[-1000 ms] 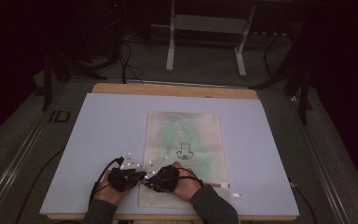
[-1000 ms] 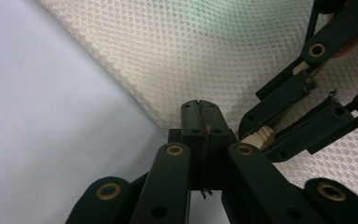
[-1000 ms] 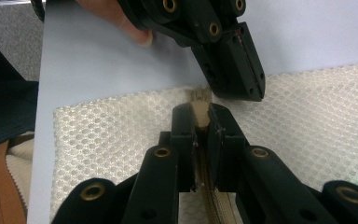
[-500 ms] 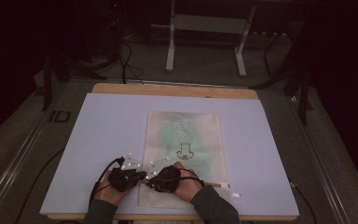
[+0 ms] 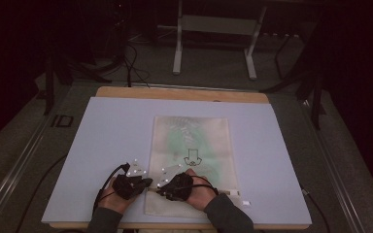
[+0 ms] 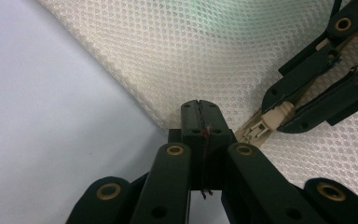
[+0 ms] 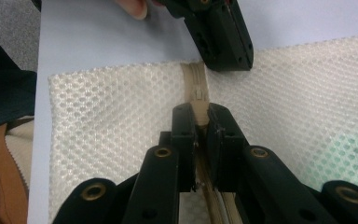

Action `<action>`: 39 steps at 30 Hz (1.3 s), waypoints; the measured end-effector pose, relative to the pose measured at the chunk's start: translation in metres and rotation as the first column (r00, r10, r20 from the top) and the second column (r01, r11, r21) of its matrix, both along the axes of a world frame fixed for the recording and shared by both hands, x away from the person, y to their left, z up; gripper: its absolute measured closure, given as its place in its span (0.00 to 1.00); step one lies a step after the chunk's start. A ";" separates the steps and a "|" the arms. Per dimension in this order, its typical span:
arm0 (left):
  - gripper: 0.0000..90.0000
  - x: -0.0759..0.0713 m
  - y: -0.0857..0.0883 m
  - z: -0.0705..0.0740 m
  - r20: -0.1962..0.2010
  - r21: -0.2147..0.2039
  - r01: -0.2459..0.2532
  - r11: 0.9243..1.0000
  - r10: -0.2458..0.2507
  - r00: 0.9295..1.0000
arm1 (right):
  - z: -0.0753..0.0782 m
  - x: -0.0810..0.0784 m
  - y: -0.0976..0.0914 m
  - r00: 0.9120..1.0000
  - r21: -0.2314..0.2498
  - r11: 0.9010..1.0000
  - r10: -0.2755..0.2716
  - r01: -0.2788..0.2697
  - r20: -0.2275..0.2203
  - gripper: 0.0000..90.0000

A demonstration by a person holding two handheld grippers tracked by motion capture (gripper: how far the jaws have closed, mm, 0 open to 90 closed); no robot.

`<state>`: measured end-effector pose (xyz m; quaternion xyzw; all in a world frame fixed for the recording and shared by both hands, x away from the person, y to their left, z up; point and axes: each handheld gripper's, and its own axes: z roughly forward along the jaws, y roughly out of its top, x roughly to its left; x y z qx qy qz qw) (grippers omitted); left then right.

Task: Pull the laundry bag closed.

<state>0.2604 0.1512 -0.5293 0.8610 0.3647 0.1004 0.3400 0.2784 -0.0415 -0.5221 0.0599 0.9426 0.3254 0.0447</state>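
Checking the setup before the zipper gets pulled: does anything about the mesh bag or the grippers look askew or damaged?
Nothing stands out. The mesh bag lies flat and square on the table, with no tear that I can see. The left gripper pinches the bag's corner; the right gripper is closed on the zipper.

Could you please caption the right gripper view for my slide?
Right gripper shut on the zipper pull of a white mesh bag.

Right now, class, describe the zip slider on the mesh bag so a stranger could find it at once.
On the pale table lies a white mesh bag, its beige zip running along the edge nearest the person. The zip slider sits near that edge's left corner, between the two grippers' black jaws: a small cream plastic piece, solid among honeycomb netting.
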 end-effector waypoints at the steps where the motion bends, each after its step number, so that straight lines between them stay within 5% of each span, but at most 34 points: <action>1: 1.00 0.000 0.000 0.000 -0.001 -0.001 0.000 1.000 0.000 1.000 | 0.000 0.000 -0.001 1.000 0.000 1.000 0.001 -0.001 -0.001 0.92; 39: 1.00 0.000 0.000 0.000 -0.005 0.001 -0.001 1.000 0.001 1.000 | 0.003 -0.005 -0.024 0.999 -0.035 0.999 0.003 -0.002 0.033 0.92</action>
